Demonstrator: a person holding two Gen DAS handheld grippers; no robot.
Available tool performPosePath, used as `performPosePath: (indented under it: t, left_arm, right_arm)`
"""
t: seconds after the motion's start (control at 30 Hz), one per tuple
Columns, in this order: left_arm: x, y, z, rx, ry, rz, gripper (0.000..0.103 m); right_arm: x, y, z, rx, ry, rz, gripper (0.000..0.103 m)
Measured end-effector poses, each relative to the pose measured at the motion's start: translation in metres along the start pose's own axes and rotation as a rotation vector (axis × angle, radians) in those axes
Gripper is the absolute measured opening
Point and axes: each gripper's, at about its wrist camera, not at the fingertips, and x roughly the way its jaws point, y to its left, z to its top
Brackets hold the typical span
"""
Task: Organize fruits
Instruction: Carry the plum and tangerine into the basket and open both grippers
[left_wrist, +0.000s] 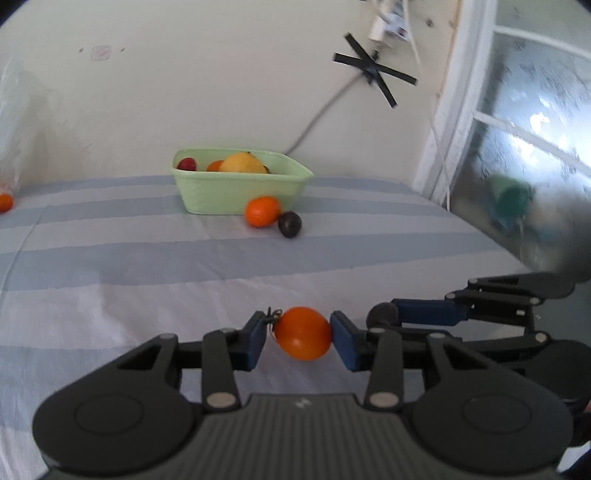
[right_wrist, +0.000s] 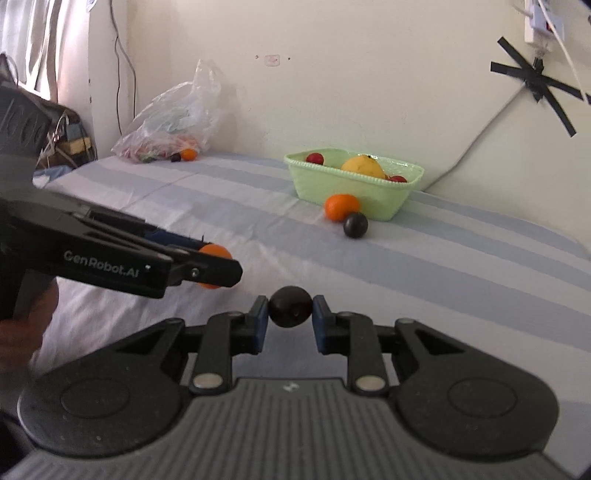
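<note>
My left gripper (left_wrist: 300, 334) is shut on a small orange fruit (left_wrist: 303, 333) with a dark stem, held above the striped sheet. My right gripper (right_wrist: 290, 312) is shut on a dark plum (right_wrist: 290, 311). In the right wrist view the left gripper (right_wrist: 218, 267) shows at the left with its orange fruit (right_wrist: 215, 252). In the left wrist view the right gripper (left_wrist: 384, 314) reaches in from the right with its dark plum (left_wrist: 382, 313). A pale green basket (left_wrist: 207, 192) (right_wrist: 376, 203) stands near the wall, holding a yellow mango (left_wrist: 242, 163) and red fruits. An orange (left_wrist: 261, 211) (right_wrist: 340, 206) and another plum (left_wrist: 290, 223) (right_wrist: 355, 225) lie in front of it.
A clear plastic bag (right_wrist: 173, 122) with more fruit lies at the far left by the wall, an orange (right_wrist: 188, 154) beside it. A cable (right_wrist: 476, 147) runs down the wall, held by black tape (right_wrist: 539, 86). A window (left_wrist: 517, 129) borders the bed's right side.
</note>
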Motion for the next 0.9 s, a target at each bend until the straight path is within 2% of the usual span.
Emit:
performPosePath:
  t: [0.1, 0.27, 0.43, 0.5, 0.77, 0.8, 0.83, 0.9]
  left_arm:
    - [0.002, -0.004, -0.005, 0.012, 0.014, 0.018, 0.040]
    - [-0.007, -0.007, -0.005, 0.026, -0.016, 0.058, 0.051]
    - [-0.010, -0.008, -0.007, 0.048, -0.018, 0.059, 0.052]
    - [-0.006, -0.008, -0.009, 0.051, -0.005, 0.065, 0.052]
    - [0.001, -0.011, -0.004, 0.064, -0.004, 0.067, 0.051]
    - [0.002, -0.012, -0.003, 0.067, -0.005, 0.064, 0.049]
    - [0.003, -0.012, -0.003, 0.069, -0.002, 0.059, 0.040]
    - [0.006, -0.013, -0.004, 0.071, -0.006, 0.056, 0.040]
  right_arm:
    - [0.004, 0.002, -0.005, -0.005, 0.016, -0.011, 0.029]
    - [0.001, 0.000, -0.005, 0.029, 0.015, -0.009, 0.029]
    - [-0.002, -0.001, -0.007, 0.040, 0.017, -0.002, 0.030]
    - [-0.001, -0.001, -0.008, 0.036, 0.018, -0.002, 0.034]
    - [-0.001, -0.002, -0.008, 0.033, 0.023, 0.000, 0.034]
    - [-0.001, -0.002, -0.008, 0.034, 0.023, 0.000, 0.034]
    - [-0.001, -0.003, -0.009, 0.037, 0.022, 0.002, 0.034]
    - [-0.002, -0.002, -0.010, 0.030, 0.019, 0.002, 0.032]
